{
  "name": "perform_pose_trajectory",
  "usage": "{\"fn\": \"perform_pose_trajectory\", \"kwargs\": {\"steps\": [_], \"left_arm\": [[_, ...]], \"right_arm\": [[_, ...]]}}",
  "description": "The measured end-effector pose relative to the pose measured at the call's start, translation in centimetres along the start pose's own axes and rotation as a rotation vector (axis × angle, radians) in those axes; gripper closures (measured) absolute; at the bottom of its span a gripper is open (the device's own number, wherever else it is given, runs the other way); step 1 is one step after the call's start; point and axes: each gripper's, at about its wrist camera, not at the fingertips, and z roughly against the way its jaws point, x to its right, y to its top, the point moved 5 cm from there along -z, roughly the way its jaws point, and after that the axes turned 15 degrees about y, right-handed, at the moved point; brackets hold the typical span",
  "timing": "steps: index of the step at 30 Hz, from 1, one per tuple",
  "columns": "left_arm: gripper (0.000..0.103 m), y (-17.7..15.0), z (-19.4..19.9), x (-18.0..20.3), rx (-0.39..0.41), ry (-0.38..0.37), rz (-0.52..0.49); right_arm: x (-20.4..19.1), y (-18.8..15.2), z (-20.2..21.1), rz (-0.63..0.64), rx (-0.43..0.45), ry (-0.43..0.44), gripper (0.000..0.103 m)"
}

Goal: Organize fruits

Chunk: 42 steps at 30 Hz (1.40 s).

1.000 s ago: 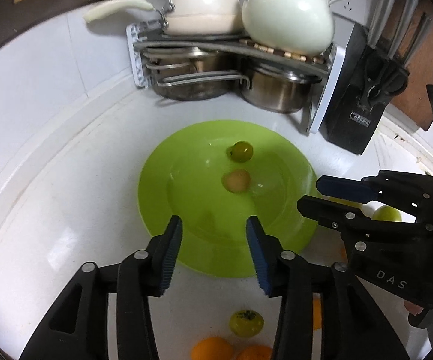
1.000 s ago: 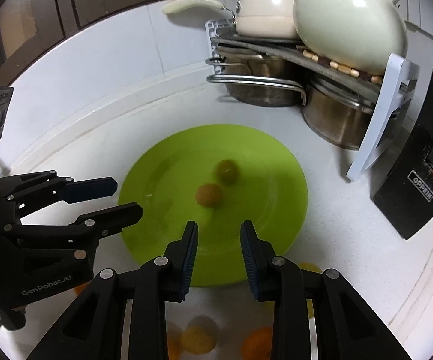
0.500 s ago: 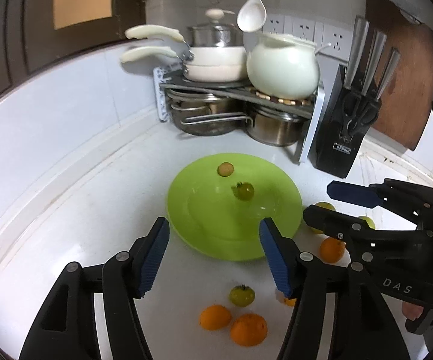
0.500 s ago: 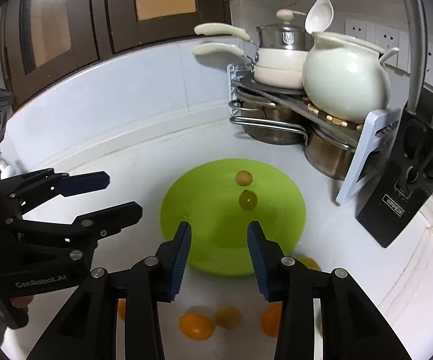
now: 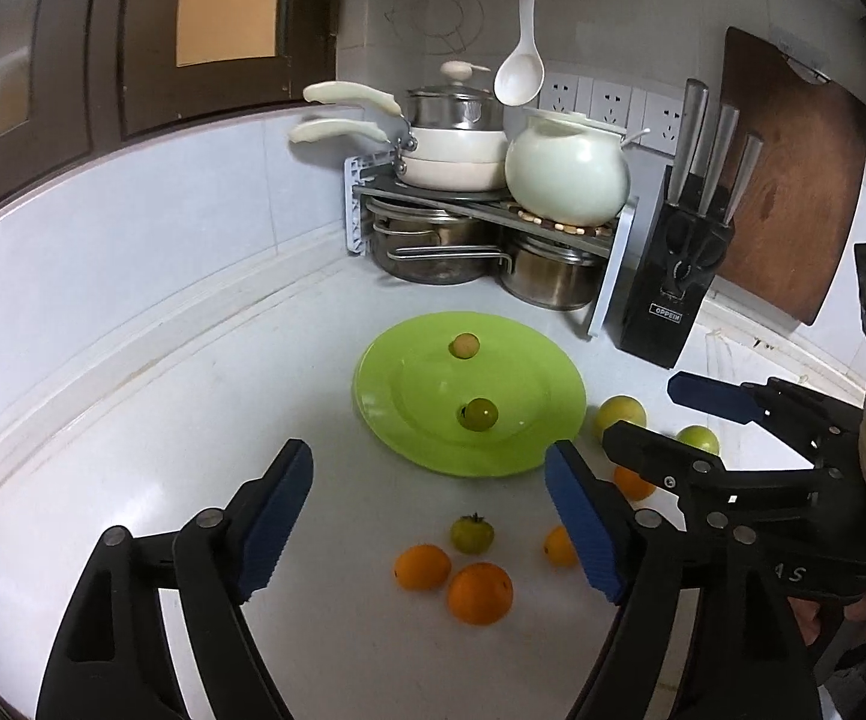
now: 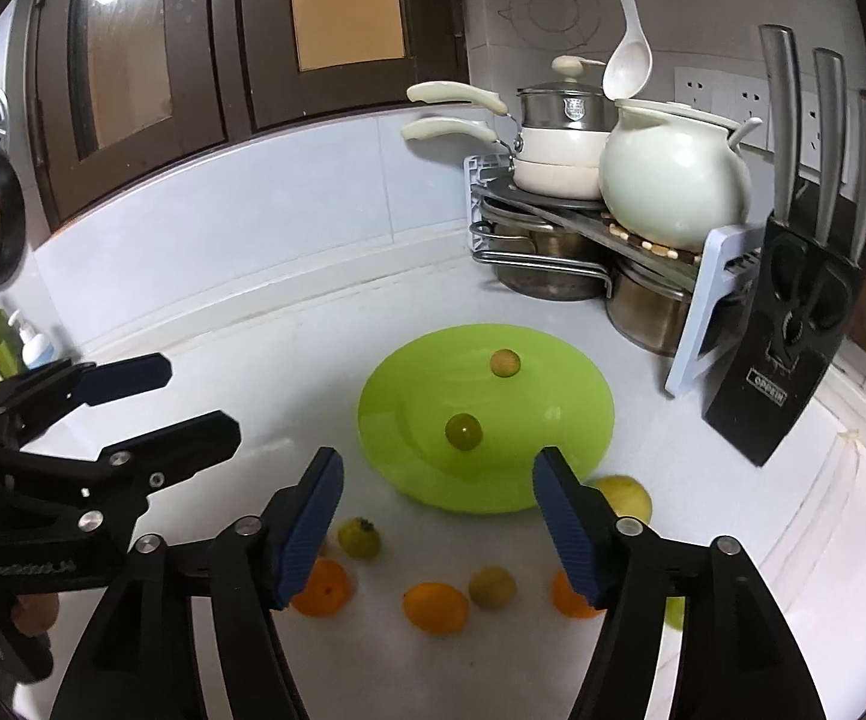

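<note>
Two small round fruits, one tan [image 5: 464, 346] and one green [image 5: 479, 414], sit apart on the flat lime-green plate [image 5: 529, 450]; oranges [image 5: 479, 593] and greenish fruits lie loose on the white counter [image 5: 192, 420] just before it; a careless grab could roll them away; both the left gripper [image 5: 429, 516] and right gripper [image 6: 436, 525] stand apart, empty, jaws having just been opening; both now sit farther back from the plate than a second ago.

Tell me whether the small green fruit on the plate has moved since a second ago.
Yes. The small green fruit lay behind the tan fruit, toward the pot rack; now it lies nearer the camera on the green plate.
</note>
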Motion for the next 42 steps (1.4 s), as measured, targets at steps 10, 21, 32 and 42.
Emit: {"fn": "perform_pose_trajectory", "kwargs": {"steps": [10,21,32,42], "left_arm": [[0.020,-3.4,1.2,0.4,0.011,0.012,0.005],[0.024,-7.1,0.0,1.8,-0.004,0.041,-0.066],[0.042,-9.1,-2.6,3.7,-0.085,0.022,-0.096],[0.051,-9.8,-4.4,4.2,-0.133,-0.009,-0.097]], "right_arm": [[-0.5,-2.9,0.9,0.030,-0.024,-0.030,0.036],[-0.8,-5.3,0.4,0.115,-0.068,-0.038,0.036],[-0.4,-7.0,-2.7,0.205,-0.166,-0.003,0.040],[-0.3,-8.5,-5.0,0.261,-0.243,0.034,0.055]]}}
